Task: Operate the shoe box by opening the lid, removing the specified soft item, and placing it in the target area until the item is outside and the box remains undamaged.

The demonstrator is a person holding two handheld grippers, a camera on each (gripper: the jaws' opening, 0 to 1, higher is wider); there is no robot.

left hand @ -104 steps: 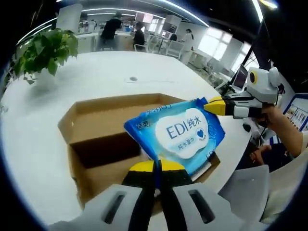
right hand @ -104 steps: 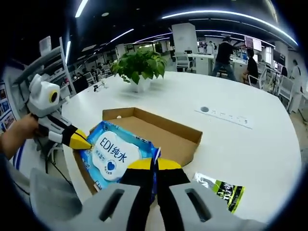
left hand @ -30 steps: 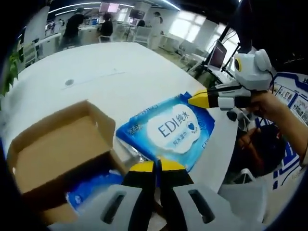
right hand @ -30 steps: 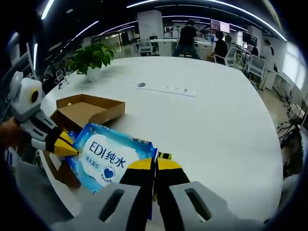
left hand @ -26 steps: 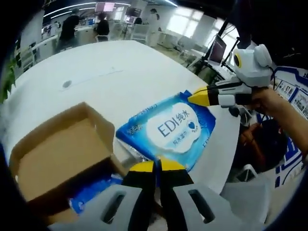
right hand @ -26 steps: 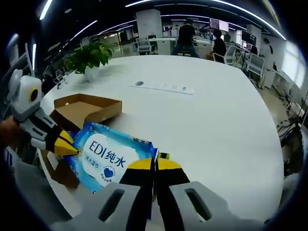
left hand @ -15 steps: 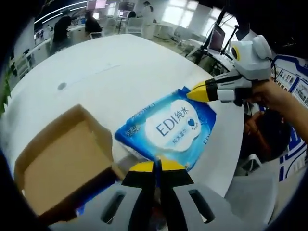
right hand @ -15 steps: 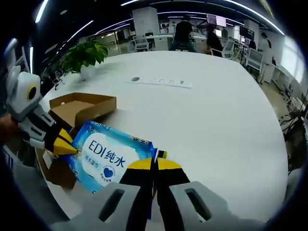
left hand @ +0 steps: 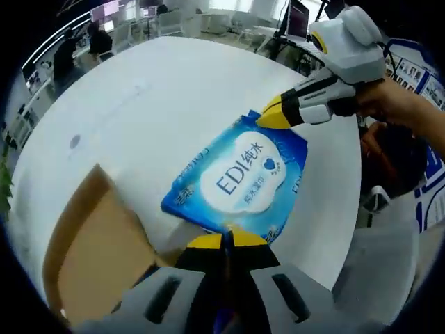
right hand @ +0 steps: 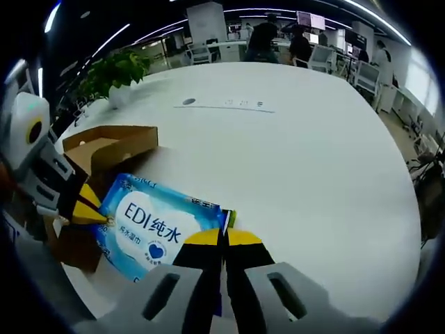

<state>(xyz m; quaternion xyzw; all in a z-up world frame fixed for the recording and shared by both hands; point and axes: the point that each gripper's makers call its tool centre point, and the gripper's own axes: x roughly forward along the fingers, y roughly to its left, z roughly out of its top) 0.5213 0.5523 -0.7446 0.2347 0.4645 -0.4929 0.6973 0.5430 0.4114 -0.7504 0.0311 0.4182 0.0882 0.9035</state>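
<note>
The left gripper (left hand: 224, 240), its yellow-tipped jaws pressed together, pinches one edge of the flat blue plastic pack of wet wipes with a white cloud-shaped label (left hand: 236, 177). The right gripper (right hand: 222, 236) is clamped on the opposite edge of the same pack (right hand: 156, 226), so the pack hangs stretched between the two, just above the round white table (left hand: 153, 90). In the left gripper view the right gripper (left hand: 270, 116) comes in from the upper right, held by a person's hand (left hand: 400, 108); in the right gripper view the left gripper (right hand: 89, 211) shows at the left.

The pack is outside the open brown cardboard shoe box (right hand: 104, 147), which sits close beside it on the table near the edge. A green potted plant (right hand: 115, 73) stands farther back, and a grey inset strip (right hand: 222, 104) lies in the tabletop.

The step in hand looks like lowering the pack onto the table. The risks, as I judge them: the pack is close to the table's edge, so letting go there could send it over; uneven release from one side could let it swing against the box wall; and hard pinching might tear the soft film.
</note>
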